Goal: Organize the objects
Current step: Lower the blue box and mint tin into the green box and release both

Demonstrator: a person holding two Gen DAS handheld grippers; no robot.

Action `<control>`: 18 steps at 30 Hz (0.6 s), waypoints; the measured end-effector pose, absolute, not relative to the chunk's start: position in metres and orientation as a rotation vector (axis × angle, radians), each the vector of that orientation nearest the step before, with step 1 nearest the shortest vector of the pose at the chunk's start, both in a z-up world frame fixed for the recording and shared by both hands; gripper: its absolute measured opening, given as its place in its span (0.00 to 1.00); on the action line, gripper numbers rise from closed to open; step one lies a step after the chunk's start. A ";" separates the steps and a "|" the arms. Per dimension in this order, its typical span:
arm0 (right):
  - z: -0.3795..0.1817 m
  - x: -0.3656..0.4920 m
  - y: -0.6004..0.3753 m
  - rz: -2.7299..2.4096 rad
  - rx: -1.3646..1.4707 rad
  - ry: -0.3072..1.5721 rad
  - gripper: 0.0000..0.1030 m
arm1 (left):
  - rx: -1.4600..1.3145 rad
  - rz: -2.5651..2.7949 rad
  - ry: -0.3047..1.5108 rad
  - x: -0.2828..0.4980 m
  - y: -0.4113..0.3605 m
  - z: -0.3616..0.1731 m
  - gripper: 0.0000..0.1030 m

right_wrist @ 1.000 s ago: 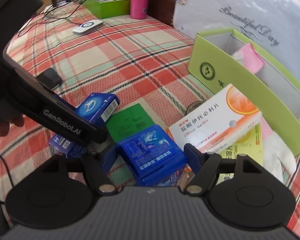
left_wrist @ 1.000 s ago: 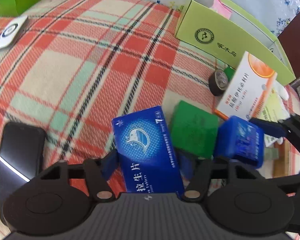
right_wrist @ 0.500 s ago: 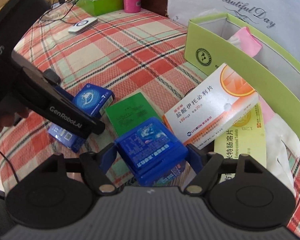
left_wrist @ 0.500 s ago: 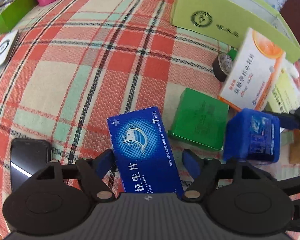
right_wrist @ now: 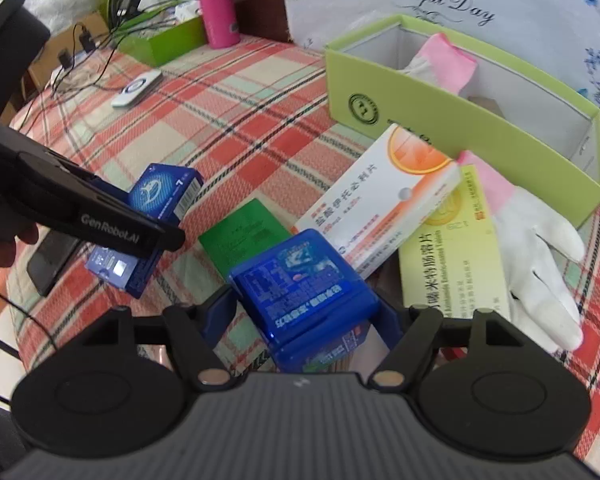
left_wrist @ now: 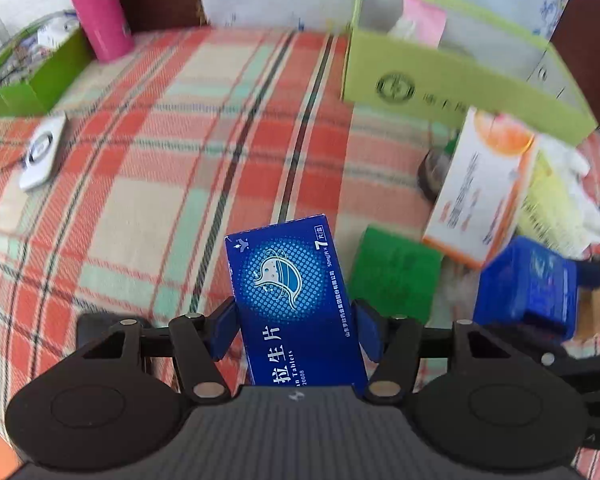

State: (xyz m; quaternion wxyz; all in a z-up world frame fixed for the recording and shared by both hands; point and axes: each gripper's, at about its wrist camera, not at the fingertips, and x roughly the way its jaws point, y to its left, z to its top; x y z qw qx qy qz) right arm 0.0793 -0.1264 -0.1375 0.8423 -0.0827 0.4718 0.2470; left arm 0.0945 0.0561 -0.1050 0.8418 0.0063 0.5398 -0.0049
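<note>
A dark blue tablet box (left_wrist: 288, 280) stands between the blue pads of my left gripper (left_wrist: 296, 320), held above the plaid cloth. The jaws are closing and the pads press its sides. From the right wrist view the same tablet box (right_wrist: 160, 192) sits in the left gripper (right_wrist: 140, 236). My right gripper (right_wrist: 304, 316) has its jaws closing on a blue plastic case (right_wrist: 300, 276), pads against its sides, lifted off the cloth. That case (left_wrist: 528, 280) shows at the right of the left wrist view. An open lime-green box (right_wrist: 480, 128) holding a pink glove stands behind.
On the cloth lie a green box (right_wrist: 244, 240), an orange-and-white medicine box (right_wrist: 384, 204), a yellow box (right_wrist: 448, 256), a white glove (right_wrist: 540, 248) and a tape roll (left_wrist: 432, 172). A black phone (right_wrist: 48, 260), white charger puck (right_wrist: 136, 88), pink bottle (right_wrist: 216, 4) and green tray (right_wrist: 168, 40) are to the left.
The left jaws spread a little, then closed onto the tablet box, which has come up off the cloth. The right gripper has risen and rolled with the blue case.
</note>
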 end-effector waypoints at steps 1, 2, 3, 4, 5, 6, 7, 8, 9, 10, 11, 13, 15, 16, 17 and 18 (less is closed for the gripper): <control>-0.134 0.078 -0.130 0.517 -0.162 0.990 0.70 | 0.019 -0.014 1.124 0.095 0.054 -0.099 0.61; -0.130 0.077 -0.133 0.514 -0.151 0.984 0.70 | 0.024 -0.027 1.106 0.096 0.052 -0.094 0.61; -0.126 0.077 -0.137 0.510 -0.137 0.976 0.70 | 0.023 -0.034 1.092 0.098 0.050 -0.089 0.61; -0.122 0.076 -0.140 0.504 -0.124 0.967 0.70 | 0.023 -0.041 1.080 0.099 0.049 -0.084 0.61; -0.118 0.076 -0.144 0.498 -0.113 0.959 0.70 | 0.026 -0.048 1.068 0.101 0.046 -0.080 0.61; -0.114 0.076 -0.147 0.490 -0.103 0.951 0.70 | 0.029 -0.056 1.055 0.104 0.043 -0.075 0.61; -0.111 0.077 -0.151 0.482 -0.094 0.943 0.70 | 0.031 -0.065 1.044 0.107 0.040 -0.070 0.61; -0.107 0.078 -0.155 0.472 -0.085 0.934 0.70 | 0.032 -0.077 1.030 0.110 0.037 -0.064 0.61; -0.103 0.080 -0.159 0.461 -0.075 0.925 0.70 | 0.030 -0.092 1.014 0.113 0.034 -0.059 0.61; -0.100 0.082 -0.162 0.452 -0.066 0.914 0.70 | 0.026 -0.105 0.996 0.118 0.031 -0.053 0.61; -0.094 0.085 -0.166 0.441 -0.057 0.898 0.70 | 0.022 -0.119 0.977 0.123 0.028 -0.047 0.61; -0.085 0.093 -0.174 0.422 -0.050 0.866 0.70 | 0.017 -0.149 0.936 0.133 0.018 -0.032 0.61; -0.074 0.104 -0.182 0.402 -0.051 0.831 0.70 | 0.015 -0.178 0.898 0.146 0.007 -0.019 0.61; -0.069 0.111 -0.185 0.390 -0.051 0.812 0.70 | 0.016 -0.192 0.880 0.153 0.002 -0.012 0.61; -0.065 0.117 -0.189 0.377 -0.050 0.794 0.70 | 0.019 -0.206 0.864 0.160 -0.004 -0.007 0.61; -0.060 0.124 -0.192 0.365 -0.047 0.778 0.70 | 0.020 -0.221 0.848 0.167 -0.009 -0.002 0.61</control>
